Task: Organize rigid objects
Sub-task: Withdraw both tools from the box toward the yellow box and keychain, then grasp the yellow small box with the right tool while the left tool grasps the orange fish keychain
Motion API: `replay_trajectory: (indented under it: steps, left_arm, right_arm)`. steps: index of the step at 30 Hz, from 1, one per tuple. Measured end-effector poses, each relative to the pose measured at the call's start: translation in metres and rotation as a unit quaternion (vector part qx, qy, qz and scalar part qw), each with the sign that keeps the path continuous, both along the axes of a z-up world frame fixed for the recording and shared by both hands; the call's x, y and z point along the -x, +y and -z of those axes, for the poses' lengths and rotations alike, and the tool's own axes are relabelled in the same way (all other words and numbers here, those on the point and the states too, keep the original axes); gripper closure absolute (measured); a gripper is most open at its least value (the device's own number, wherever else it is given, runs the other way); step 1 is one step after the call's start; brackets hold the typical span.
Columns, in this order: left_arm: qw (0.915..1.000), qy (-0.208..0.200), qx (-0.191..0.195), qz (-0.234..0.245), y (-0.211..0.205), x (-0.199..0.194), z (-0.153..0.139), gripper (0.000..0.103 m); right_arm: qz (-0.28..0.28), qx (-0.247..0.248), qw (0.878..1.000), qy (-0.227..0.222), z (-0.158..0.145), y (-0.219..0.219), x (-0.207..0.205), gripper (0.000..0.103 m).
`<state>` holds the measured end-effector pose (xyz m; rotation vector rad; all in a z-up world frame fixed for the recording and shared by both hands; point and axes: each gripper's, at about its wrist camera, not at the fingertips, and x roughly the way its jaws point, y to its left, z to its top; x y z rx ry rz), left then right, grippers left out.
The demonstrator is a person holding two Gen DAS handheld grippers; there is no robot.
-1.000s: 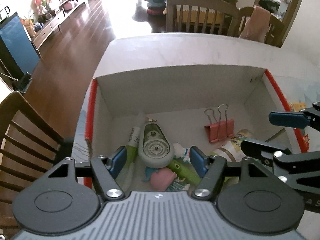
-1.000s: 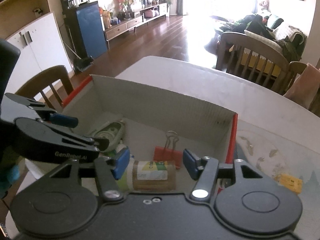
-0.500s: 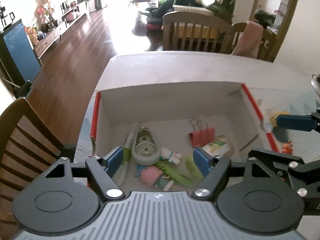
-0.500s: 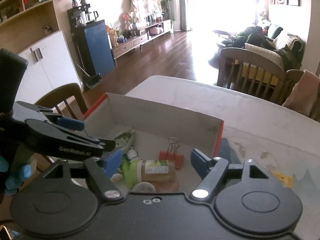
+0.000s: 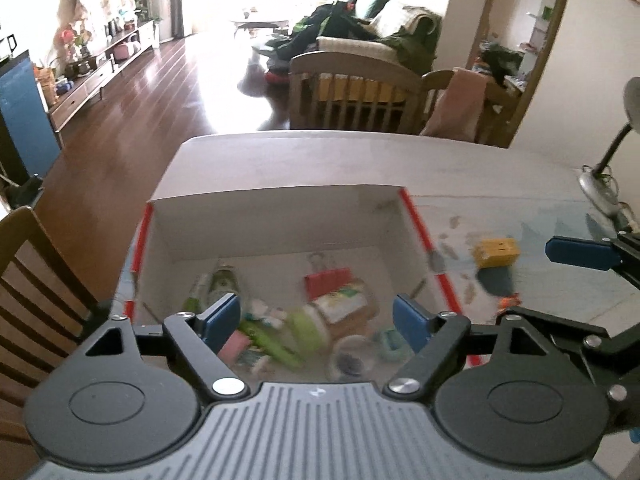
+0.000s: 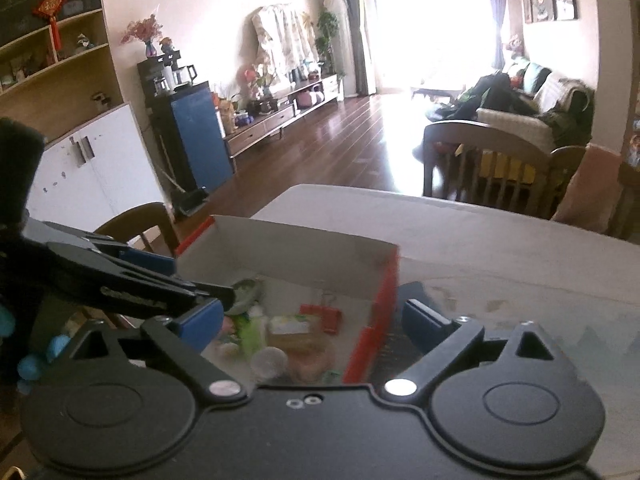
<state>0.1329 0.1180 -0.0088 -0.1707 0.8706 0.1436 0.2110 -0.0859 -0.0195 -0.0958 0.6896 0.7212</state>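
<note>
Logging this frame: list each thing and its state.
left gripper: open, empty, above the box
right gripper: open, empty
box: open-topped, holding items
red binder clip: inside box
yellow block: on table, outside box

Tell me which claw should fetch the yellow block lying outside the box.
Right. The yellow block lies on the table right of the box, nearest the right claw. The left claw, open and empty, hovers over the box contents.
</note>
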Motion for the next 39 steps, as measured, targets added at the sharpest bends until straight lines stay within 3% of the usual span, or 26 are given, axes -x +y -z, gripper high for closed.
replay_trajectory:
  steps: [12, 16, 21, 32, 39]
  left_arm:
    - [0.9984, -0.004, 0.027, 0.05, -0.07, -0.016, 0.007, 0.018]
    - [0.9973, -0.011, 0.039, 0.061, -0.094, -0.024, 0.011, 0.003]
    - [0.9956, -0.017, 0.056, 0.072, -0.126, -0.037, 0.02, 0.003]
    - [0.9952, -0.007, 0.052, 0.083, -0.203, -0.068, 0.064, 0.0]
    - [0.9979, 0.005, 0.047, 0.045, -0.225, -0.089, 0.1, 0.0]
  right_arm:
    - [0.063, 0.022, 0.998, -0.009, 0.01, -0.091, -0.013, 0.006]
    - [0.093, 0.016, 0.995, -0.012, 0.01, -0.124, -0.026, 0.006]
    - [0.11, 0.016, 0.994, -0.01, 0.011, -0.157, -0.048, 0.006]
    - [0.081, 0.037, 0.996, 0.028, 0.042, -0.172, -0.091, 0.006]
    - [0.047, 0.055, 0.996, 0.056, 0.065, -0.156, -0.126, 0.006]
